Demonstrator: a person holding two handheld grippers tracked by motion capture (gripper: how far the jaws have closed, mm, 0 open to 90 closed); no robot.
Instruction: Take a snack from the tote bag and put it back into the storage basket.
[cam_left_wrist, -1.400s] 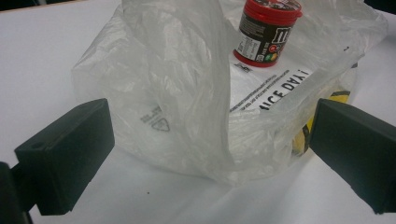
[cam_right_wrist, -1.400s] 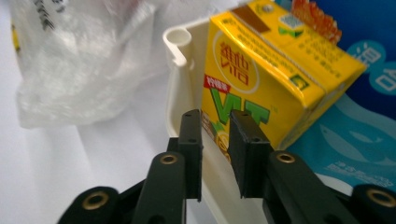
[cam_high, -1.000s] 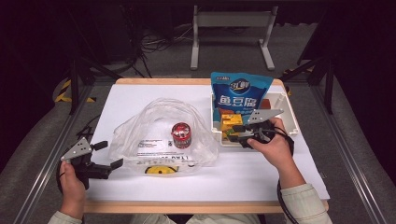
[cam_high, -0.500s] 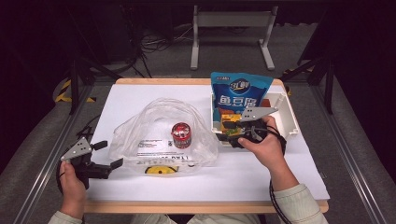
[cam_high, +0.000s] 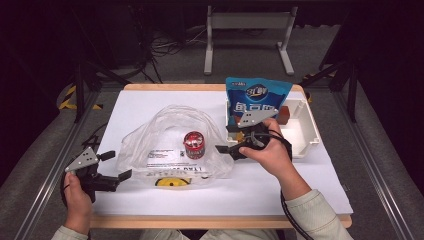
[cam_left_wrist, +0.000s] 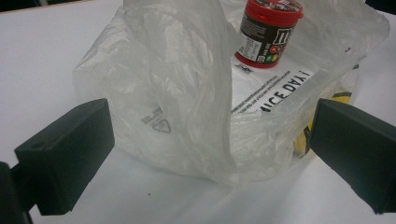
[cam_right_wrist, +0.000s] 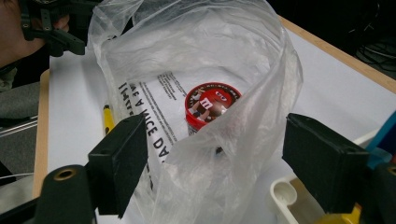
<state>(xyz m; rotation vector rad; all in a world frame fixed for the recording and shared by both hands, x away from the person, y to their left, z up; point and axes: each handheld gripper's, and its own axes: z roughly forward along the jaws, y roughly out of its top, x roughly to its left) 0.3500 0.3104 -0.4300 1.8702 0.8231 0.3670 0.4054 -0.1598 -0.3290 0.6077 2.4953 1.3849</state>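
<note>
- The clear plastic bag (cam_high: 172, 142) lies at the centre of the high view on the white table (cam_high: 150, 105), its mouth gaping toward the right of the frame.
- The red-lidded candy tub (cam_high: 193, 144) stands upright inside the bag; crumpled film veils its lower half in the right gripper view, where just the lid (cam_right_wrist: 212, 105) with cartoon figures and an "m" is plain.
- In the left gripper view the tub (cam_left_wrist: 270, 31) sits at the top edge, its lid cut off by the frame; white "m" letters show on the dark label, the small print is too fine to read.
- Black print on the bag reads "NICE DAY!" (cam_left_wrist: 282, 91), seen reversed through the film; a recycling triangle is stamped at centre left.
- A yellow patch under the bag (cam_high: 170, 182) is blurred and partly covered.
- The blue snack pouch (cam_high: 257, 97) stands in the white tray (cam_high: 305, 130) at upper right; its large characters are partly hidden by the right gripper's plate.
- The left gripper (cam_high: 114, 166), lower left, has its jaws spread wide, nothing between them, just short of the bag's edge.
- The right gripper (cam_high: 226, 140), at the bag's mouth, has just been opening; its jaws stand wide and empty, bag film loose in front of them.
</note>
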